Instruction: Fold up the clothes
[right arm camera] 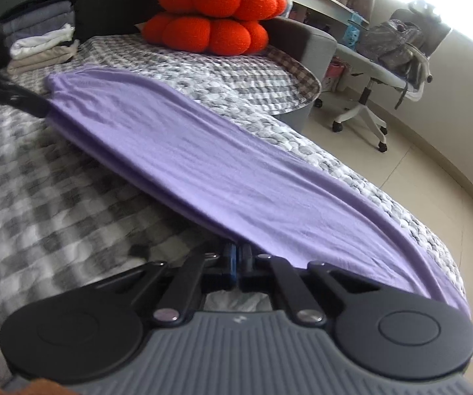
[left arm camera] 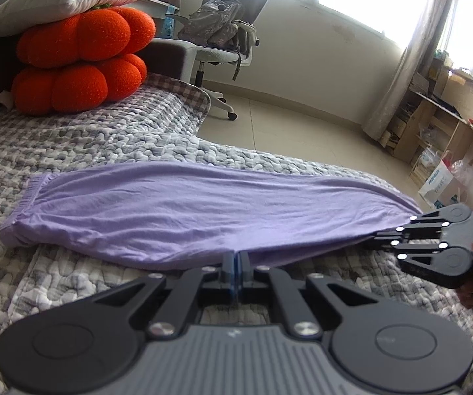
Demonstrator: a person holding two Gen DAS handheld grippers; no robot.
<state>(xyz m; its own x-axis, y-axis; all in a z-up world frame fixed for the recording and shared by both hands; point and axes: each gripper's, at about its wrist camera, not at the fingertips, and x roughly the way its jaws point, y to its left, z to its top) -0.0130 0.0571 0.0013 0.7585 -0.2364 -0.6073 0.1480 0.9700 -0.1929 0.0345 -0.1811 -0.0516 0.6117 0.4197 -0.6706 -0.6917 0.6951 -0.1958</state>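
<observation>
I see a long lilac knit garment point(left arm camera: 177, 210) stretched lengthwise across a grey-and-white checked quilted bedspread point(left arm camera: 81, 135), its gathered elastic end lying flat at the far left. My left gripper point(left arm camera: 236, 258) has its jaws pressed together on the garment's near long edge, and my right gripper point(right arm camera: 236, 251) is likewise clamped tight on the cloth's end, lifting it slightly off the quilt; in the left view that right gripper point(left arm camera: 379, 242) shows at the far right, pinching the tapered tip. The bedspread's far edge drops off close behind the garment to a pale tiled floor point(left arm camera: 285, 125). The quilt to the near side of the cloth lies open. At the head of the bed, two stacked orange pumpkin-shaped plush cushions point(left arm camera: 81, 56) sit under a white pillow point(left arm camera: 58, 0), well apart from the garment. A pile of folded clothes point(right arm camera: 42, 36) rests at the far left corner. Beyond the bed stands a grey office chair point(left arm camera: 226, 33) carrying a grey backpack point(left arm camera: 216, 23), and wooden shelves point(left arm camera: 440, 121) line the far right wall.
</observation>
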